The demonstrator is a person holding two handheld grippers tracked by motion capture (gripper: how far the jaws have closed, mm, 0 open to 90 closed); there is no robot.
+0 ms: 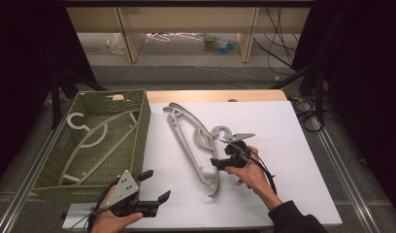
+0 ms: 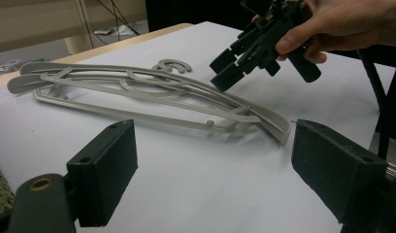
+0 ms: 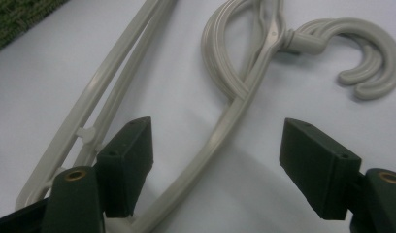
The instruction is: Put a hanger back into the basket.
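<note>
My right gripper (image 1: 224, 154) hangs low over the grey hangers (image 1: 196, 145) stacked on the white sheet (image 1: 293, 145), mid-table. Jaws wide apart, nothing pinched. In the right gripper view one curved hanger arm (image 3: 225, 126) runs up between the two black pads, touching neither; the doubled hooks (image 3: 366, 63) lie up and to the right of it.

My left gripper (image 1: 145, 194) rests near the table's front edge, just beside the near corner of the green basket (image 1: 142, 121). Jaws gaping too, holding nothing. In its own view the hanger stack lies beyond the open pads, with my right hand (image 2: 341, 24) above its far side.

One more hanger (image 1: 96, 138) lies inside the basket.
</note>
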